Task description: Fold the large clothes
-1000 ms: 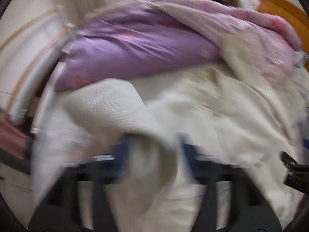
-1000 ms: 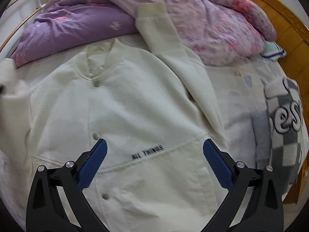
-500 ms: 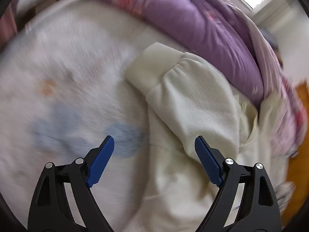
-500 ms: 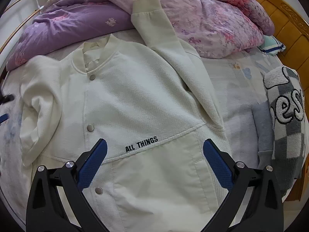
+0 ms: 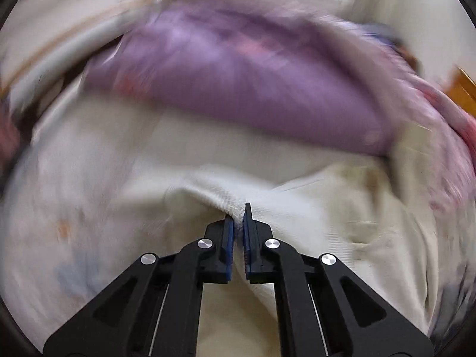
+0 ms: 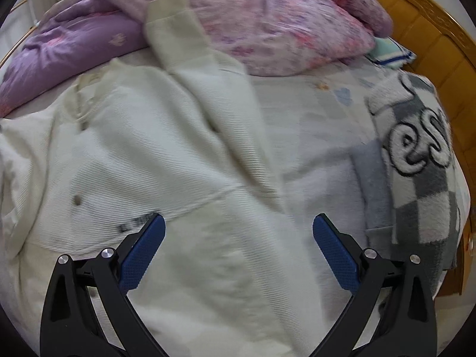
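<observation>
Cream waffle-knit cloth now sits pinched in your left tool: half a second ago its blue pads stood wide apart over the bunched sleeve, and now they are all but shut, with a ridge of the jacket drawn up between them. The left wrist view is streaked with motion blur, so you appear to be mid-swing, and I cannot tell exactly which part of the sleeve you hold. Judging by the earlier picture, it is somewhere on the left sleeve, near where it was crumpled beside the jacket's body.

The jacket lies front-up on the bed, collar towards the purple quilt. Its other sleeve runs up from the shoulder onto the pink floral quilt, the cuff resting on it. To the right of the jacket, near but not touching it, lies a grey checked blanket, against the wooden bed frame.

Your right tool hovers over the jacket's lower front, spread wide and holding nothing. The right wrist view has shifted slightly rightward since the last picture.

With the grip made, the sleeve fold looks ready to begin; the likely next move is to carry that sleeve across the jacket's chest. The far sleeve is not yet folded.
</observation>
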A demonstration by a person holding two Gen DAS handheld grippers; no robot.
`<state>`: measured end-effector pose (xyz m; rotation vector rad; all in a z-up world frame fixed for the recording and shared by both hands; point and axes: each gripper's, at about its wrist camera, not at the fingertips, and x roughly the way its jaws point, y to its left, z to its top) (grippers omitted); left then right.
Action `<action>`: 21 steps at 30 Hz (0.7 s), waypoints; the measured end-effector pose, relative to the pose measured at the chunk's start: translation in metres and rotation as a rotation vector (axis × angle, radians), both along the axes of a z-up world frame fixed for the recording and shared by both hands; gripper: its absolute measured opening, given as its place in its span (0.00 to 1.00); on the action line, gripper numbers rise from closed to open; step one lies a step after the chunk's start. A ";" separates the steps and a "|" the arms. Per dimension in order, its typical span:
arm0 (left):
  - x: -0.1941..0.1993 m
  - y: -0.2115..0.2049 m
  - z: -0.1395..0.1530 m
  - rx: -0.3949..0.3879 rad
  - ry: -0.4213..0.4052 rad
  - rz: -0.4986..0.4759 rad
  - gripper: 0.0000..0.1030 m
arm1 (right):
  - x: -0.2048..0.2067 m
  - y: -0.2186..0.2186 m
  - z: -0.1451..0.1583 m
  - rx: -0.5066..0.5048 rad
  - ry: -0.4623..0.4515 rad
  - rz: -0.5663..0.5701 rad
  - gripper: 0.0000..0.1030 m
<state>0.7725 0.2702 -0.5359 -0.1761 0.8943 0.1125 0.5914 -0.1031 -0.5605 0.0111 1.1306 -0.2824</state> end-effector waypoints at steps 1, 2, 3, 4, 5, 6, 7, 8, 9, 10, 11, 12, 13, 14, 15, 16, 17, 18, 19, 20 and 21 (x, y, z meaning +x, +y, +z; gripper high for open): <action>-0.005 -0.022 0.014 -0.014 -0.038 -0.052 0.05 | -0.001 -0.010 0.000 -0.001 -0.001 -0.019 0.93; -0.009 -0.045 0.024 -0.044 -0.061 -0.101 0.05 | -0.003 -0.020 0.001 -0.005 -0.005 -0.037 0.93; -0.012 -0.063 0.028 -0.066 -0.072 -0.136 0.05 | -0.004 -0.030 0.003 -0.011 -0.010 -0.055 0.93; -0.018 -0.088 0.032 -0.099 -0.081 -0.186 0.05 | -0.005 -0.036 0.004 -0.012 -0.011 -0.066 0.93; -0.024 -0.112 0.031 -0.131 -0.077 -0.231 0.05 | -0.006 -0.043 0.006 -0.013 -0.014 -0.077 0.93; -0.028 -0.132 0.028 -0.153 -0.065 -0.271 0.05 | -0.007 -0.050 0.008 -0.016 -0.019 -0.087 0.93; -0.034 -0.158 0.020 -0.165 -0.040 -0.322 0.05 | -0.008 -0.054 0.009 -0.016 -0.021 -0.091 0.93; -0.039 -0.181 0.008 -0.173 0.003 -0.368 0.05 | -0.009 -0.059 0.011 -0.017 -0.020 -0.092 0.93; -0.042 -0.198 -0.005 -0.201 0.063 -0.415 0.05 | -0.009 -0.063 0.011 -0.019 -0.020 -0.091 0.93; -0.047 -0.209 -0.019 -0.232 0.119 -0.443 0.06 | -0.009 -0.066 0.011 -0.022 -0.022 -0.086 0.93; -0.052 -0.214 -0.029 -0.241 0.159 -0.447 0.06 | -0.009 -0.067 0.011 -0.020 -0.022 -0.082 0.93; -0.057 -0.216 -0.041 -0.240 0.205 -0.437 0.09 | -0.009 -0.069 0.009 -0.014 -0.020 -0.076 0.93; -0.067 -0.213 -0.050 -0.239 0.235 -0.409 0.25 | -0.009 -0.069 0.008 -0.008 -0.022 -0.072 0.93; -0.075 -0.207 -0.054 -0.242 0.238 -0.379 0.39 | -0.008 -0.068 0.006 0.007 -0.024 -0.065 0.93; -0.088 -0.194 -0.055 -0.258 0.207 -0.337 0.60 | -0.006 -0.067 0.004 0.027 -0.024 -0.055 0.93; -0.098 -0.182 -0.054 -0.254 0.169 -0.294 0.69 | -0.003 -0.064 0.002 0.044 -0.026 -0.048 0.93; -0.111 -0.171 -0.050 -0.235 0.144 -0.245 0.72 | 0.000 -0.060 0.000 0.070 -0.029 -0.035 0.93; -0.121 -0.152 -0.051 -0.221 0.140 -0.169 0.74 | 0.005 -0.054 -0.002 0.093 -0.031 -0.020 0.93; -0.129 -0.131 -0.057 -0.219 0.165 -0.083 0.74 | 0.008 -0.049 -0.003 0.114 -0.032 -0.005 0.93; -0.137 -0.108 -0.064 -0.228 0.195 0.004 0.74 | 0.014 -0.040 -0.003 0.141 -0.037 0.020 0.93; -0.142 -0.086 -0.073 -0.239 0.217 0.076 0.74 | 0.019 -0.029 -0.003 0.164 -0.046 0.049 0.93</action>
